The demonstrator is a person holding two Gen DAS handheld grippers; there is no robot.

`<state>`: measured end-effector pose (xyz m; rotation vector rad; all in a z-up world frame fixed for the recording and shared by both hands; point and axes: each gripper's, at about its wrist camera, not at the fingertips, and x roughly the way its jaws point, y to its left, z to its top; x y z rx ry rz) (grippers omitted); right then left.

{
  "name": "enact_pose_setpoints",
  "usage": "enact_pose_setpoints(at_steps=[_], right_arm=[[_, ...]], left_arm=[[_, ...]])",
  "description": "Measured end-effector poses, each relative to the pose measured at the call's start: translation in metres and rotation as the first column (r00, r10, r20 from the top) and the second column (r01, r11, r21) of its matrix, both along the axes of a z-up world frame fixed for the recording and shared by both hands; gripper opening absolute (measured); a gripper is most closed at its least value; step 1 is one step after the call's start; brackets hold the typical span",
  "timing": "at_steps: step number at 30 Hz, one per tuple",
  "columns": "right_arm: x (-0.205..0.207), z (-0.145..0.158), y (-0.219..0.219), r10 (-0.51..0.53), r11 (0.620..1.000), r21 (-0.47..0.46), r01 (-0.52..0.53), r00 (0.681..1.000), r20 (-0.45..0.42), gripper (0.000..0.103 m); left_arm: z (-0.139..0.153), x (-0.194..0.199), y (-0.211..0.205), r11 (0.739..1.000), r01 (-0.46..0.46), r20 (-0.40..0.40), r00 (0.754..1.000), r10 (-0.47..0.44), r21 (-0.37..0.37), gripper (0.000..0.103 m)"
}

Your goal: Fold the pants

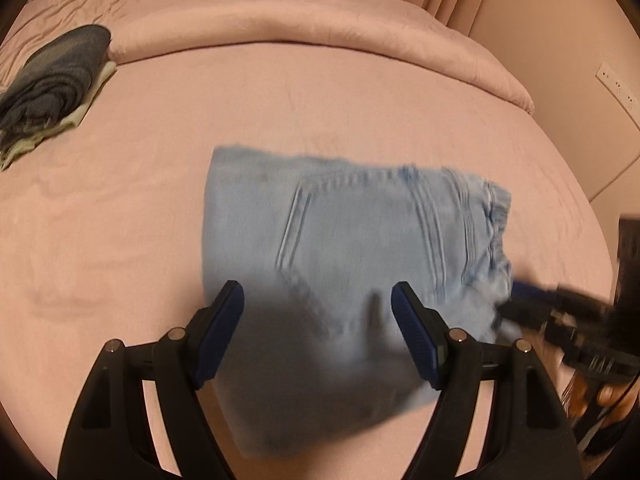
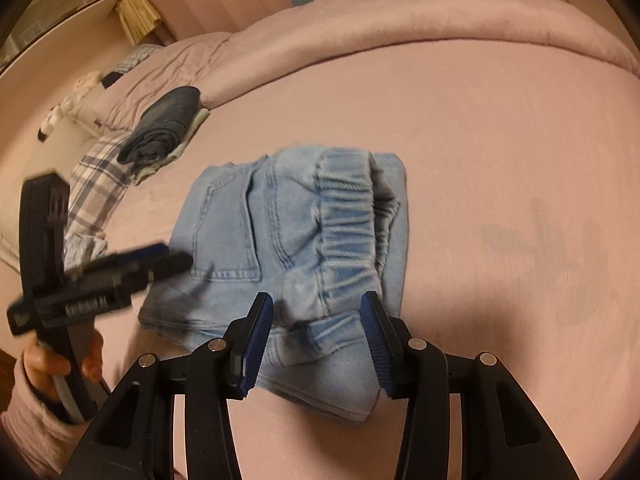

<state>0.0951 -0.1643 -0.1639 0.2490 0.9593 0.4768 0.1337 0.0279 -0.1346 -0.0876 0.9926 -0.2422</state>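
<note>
The right tongs (image 2: pixel 316 312) stand parted and hold nothing. Their blue pads straddle the gathered elastic waistband (image 2: pixel 344 216) of the light blue denim pants (image 2: pixel 288 240), which bulges up just ahead of the tips; whether the pads touch the cloth cannot be told. The left tongs (image 1: pixel 318 300) are likewise spread wide and empty, hovering over the near part of the same bundle and throwing a dark shadow across it.

The pants lie as a compact folded packet on the pink bed (image 1: pixel 360 100), toward its near edge and roughly midway along it, with a back pocket facing up. From the right wrist view the packet runs away from the tongs toward the far left, waistband end nearest, so the right hand is the closer one to that loose band. The left tongs come in from the opposite side, nearer the plain folded edge.

Judging by how small the packet is, little folding remains, perhaps only flattening the waistband.

Farther off, near the bed's far left corner, sits a stack of dark folded clothes (image 1: pixel 52 84) against the rolled pink duvet (image 1: pixel 320 28).
</note>
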Motion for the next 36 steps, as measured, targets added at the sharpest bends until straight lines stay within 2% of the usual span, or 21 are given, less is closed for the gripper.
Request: enact_pose_setpoints(at_steps=[2,4,5,6,7,10,16,19,22,26,36], right_arm=[[-0.001,-0.004,-0.001,-0.008,1.0,0.009,0.008,1.0,-0.011,0.047],[-0.002,-0.004,-0.003,-0.018,1.0,0.02,0.018,1.0,-0.01,0.048],[-0.003,-0.004,-0.004,-0.024,0.999,0.023,0.025,1.0,-0.013,0.048],[-0.003,-0.004,-0.005,-0.026,0.999,0.026,0.027,1.0,-0.015,0.048],[-0.004,-0.003,-0.006,-0.024,0.999,0.029,0.025,1.0,-0.018,0.048],[-0.006,-0.003,-0.008,-0.024,0.999,0.022,0.025,0.999,-0.021,0.048],[-0.012,0.002,-0.012,-0.032,0.999,0.017,0.032,0.999,-0.002,0.049],[-0.014,0.005,-0.011,-0.022,1.0,0.01,0.021,1.0,0.014,0.05],[-0.014,0.005,-0.011,-0.025,0.999,0.021,0.025,1.0,0.015,0.057],[-0.015,0.004,-0.008,-0.024,0.999,0.031,0.023,1.0,0.008,0.057],[-0.013,-0.004,-0.009,-0.028,0.997,0.07,0.031,0.999,-0.037,0.058]], left_arm=[[-0.001,0.012,-0.003,1.0,-0.001,-0.001,1.0,0.001,-0.023,0.076],[-0.012,0.024,-0.007,0.999,0.016,-0.062,0.998,-0.018,-0.044,0.077],[-0.022,0.03,-0.01,0.999,0.017,-0.106,0.994,-0.02,-0.035,0.077],[-0.026,0.033,-0.014,1.0,0.027,-0.11,0.993,-0.029,-0.013,0.081],[-0.025,0.032,-0.017,0.999,0.047,-0.093,0.994,-0.048,-0.005,0.085],[-0.022,0.028,-0.018,0.998,0.061,-0.086,0.994,-0.061,-0.002,0.086],[-0.005,-0.005,0.009,0.999,0.012,-0.048,0.999,-0.015,-0.052,0.086],[0.002,-0.018,0.032,0.994,-0.034,-0.042,0.999,0.03,-0.101,0.086],[0.001,-0.03,0.052,0.988,-0.085,-0.056,0.995,0.078,-0.132,0.086],[-0.007,-0.039,0.062,0.978,-0.128,-0.085,0.99,0.115,-0.165,0.086],[-0.022,-0.042,0.061,0.935,-0.161,-0.183,0.977,0.106,-0.316,0.086]])
